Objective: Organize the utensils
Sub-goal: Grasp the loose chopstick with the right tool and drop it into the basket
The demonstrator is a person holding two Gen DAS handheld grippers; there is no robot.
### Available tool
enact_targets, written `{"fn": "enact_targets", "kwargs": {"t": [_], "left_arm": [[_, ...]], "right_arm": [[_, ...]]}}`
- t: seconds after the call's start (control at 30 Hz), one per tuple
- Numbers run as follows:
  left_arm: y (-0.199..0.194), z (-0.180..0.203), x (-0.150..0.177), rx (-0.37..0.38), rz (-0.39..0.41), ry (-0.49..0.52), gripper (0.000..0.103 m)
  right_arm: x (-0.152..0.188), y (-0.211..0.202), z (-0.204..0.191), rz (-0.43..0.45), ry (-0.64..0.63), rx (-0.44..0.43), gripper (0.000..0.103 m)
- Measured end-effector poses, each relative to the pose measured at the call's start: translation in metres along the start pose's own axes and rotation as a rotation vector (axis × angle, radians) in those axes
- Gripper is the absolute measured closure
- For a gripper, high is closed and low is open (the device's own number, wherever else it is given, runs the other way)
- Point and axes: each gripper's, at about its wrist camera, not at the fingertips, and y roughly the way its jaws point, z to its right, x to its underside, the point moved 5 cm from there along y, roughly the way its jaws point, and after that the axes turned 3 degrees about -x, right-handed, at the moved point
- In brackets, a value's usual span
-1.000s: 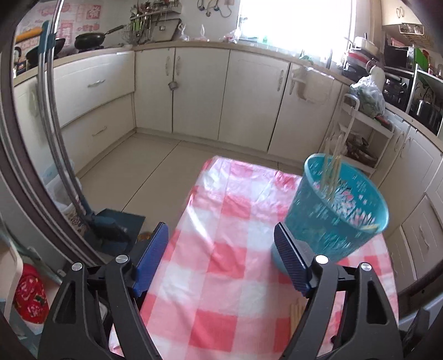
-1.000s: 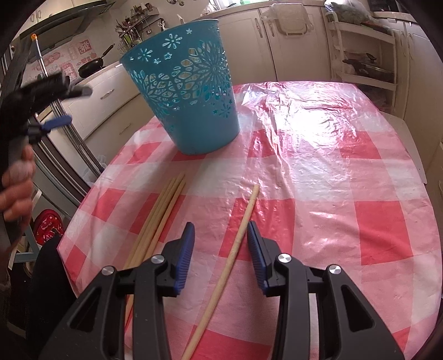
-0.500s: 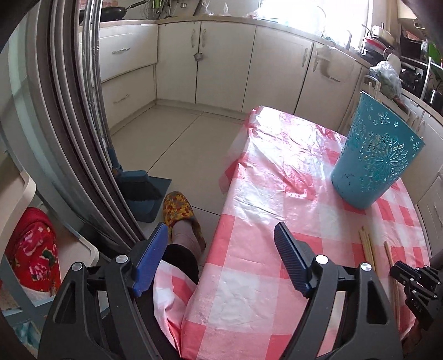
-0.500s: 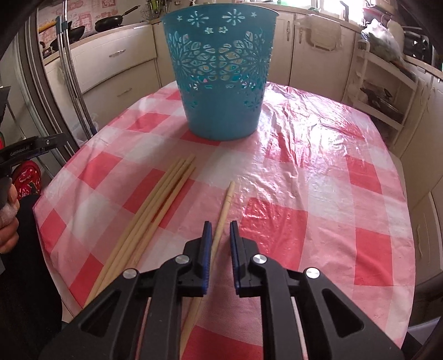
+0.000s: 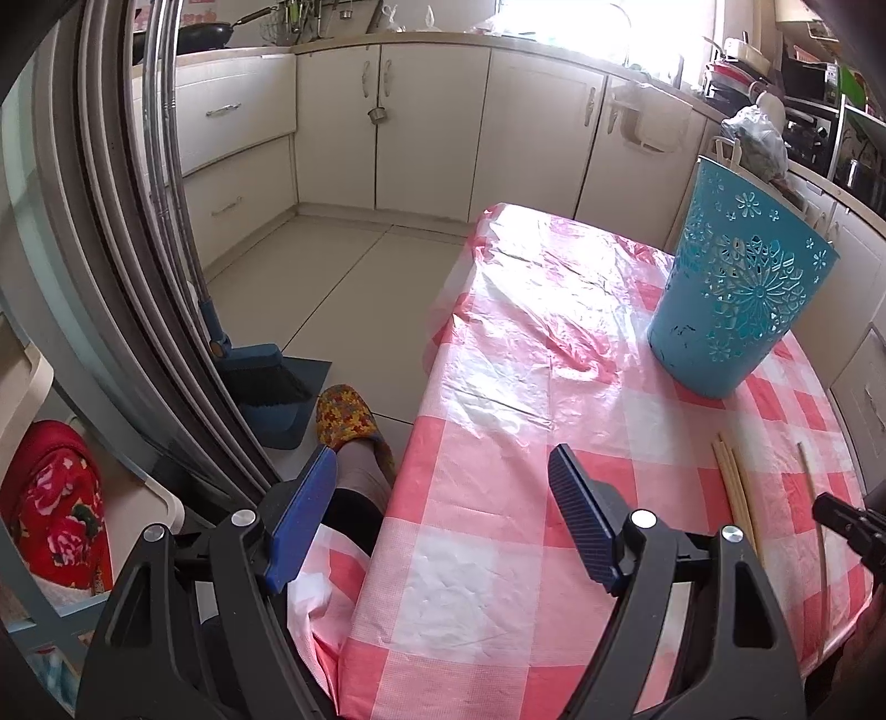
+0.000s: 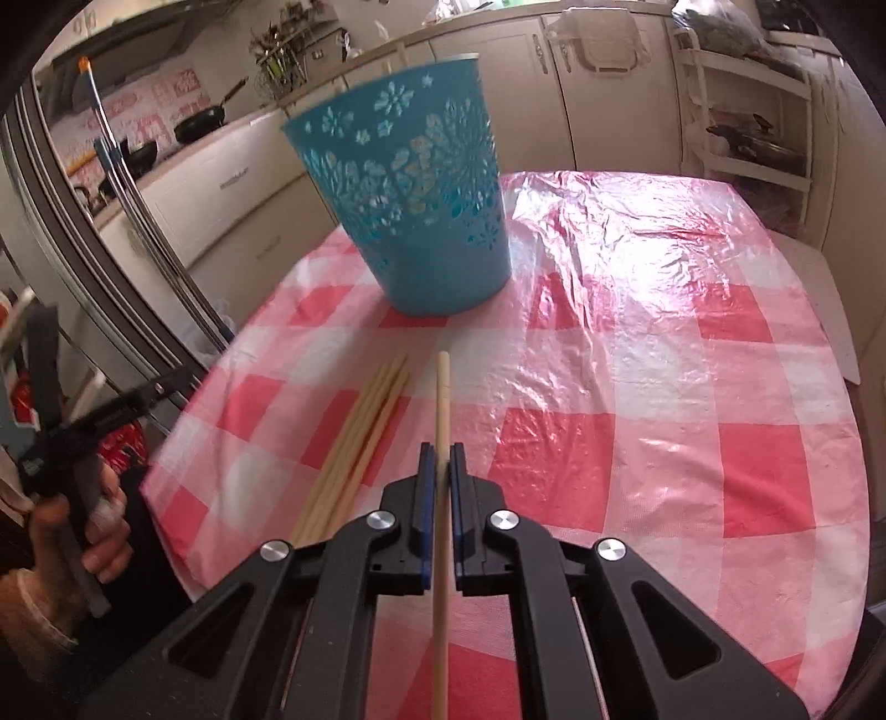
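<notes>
jaws pinching chopstick (image 6: pixel 441 421), right gripper (image 6: pixel 437 471), basket (image 6: pixel 412 199) beyond

A kitchen in daylight: cream cabinets (image 5: pixel 432 122) run along two walls under a pale countertop (image 5: pixel 387 40), and a bright window (image 5: pixel 559 22) above them washes out that corner. The floor (image 5: pixel 332 271) is laid with large pale tiles. The bench (image 5: pixel 520 387) wears a glossy red-and-white checked cloth that catches the glare. A black pan (image 5: pixel 205 30) sits on the counter at the far left, near what may be a rack of hanging tools, too blurred to be sure. A blue dustpan and brush (image 5: pixel 266 382) stand on the floor beside a steel-edged door (image 5: pixel 111 232). An open white shelf unit (image 6: pixel 742 116) stands against the wall beyond the bench.
</notes>
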Motion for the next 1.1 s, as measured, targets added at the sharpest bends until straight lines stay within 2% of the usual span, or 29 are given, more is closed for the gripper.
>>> {"fn": "enact_targets", "kwargs": {"t": [0.2, 0.4, 0.53, 0.6, 0.7, 0.83, 0.93, 1.1], "left_arm": [[0.002, 0.000, 0.001, 0.003, -0.007, -0.001, 0.028], [0.002, 0.001, 0.002, 0.003, -0.008, 0.001, 0.028], [0.003, 0.000, 0.003, 0.012, -0.013, -0.011, 0.028], [0.004, 0.000, 0.003, 0.016, -0.014, -0.014, 0.028], [0.004, 0.000, 0.002, 0.021, -0.013, -0.016, 0.028], [0.004, 0.000, 0.002, 0.026, -0.012, -0.020, 0.027], [0.004, 0.000, 0.001, 0.028, -0.011, -0.022, 0.027], [0.004, 0.001, 0.000, 0.026, -0.007, -0.019, 0.027]], "right_arm": [[-0.041, -0.040, -0.014, 0.129, 0.102, -0.163, 0.097], [-0.118, -0.079, -0.051, 0.295, 0.052, -0.279, 0.097], [-0.175, -0.097, -0.071, 0.407, 0.006, -0.288, 0.097], [-0.203, -0.100, -0.076, 0.461, -0.001, -0.272, 0.097], [-0.231, -0.097, -0.080, 0.539, -0.016, -0.192, 0.097], [-0.241, -0.071, -0.070, 0.584, -0.013, -0.043, 0.097], [-0.227, -0.039, -0.059, 0.546, -0.013, 0.042, 0.097], [-0.192, 0.000, -0.043, 0.431, -0.011, 0.083, 0.097]]}}
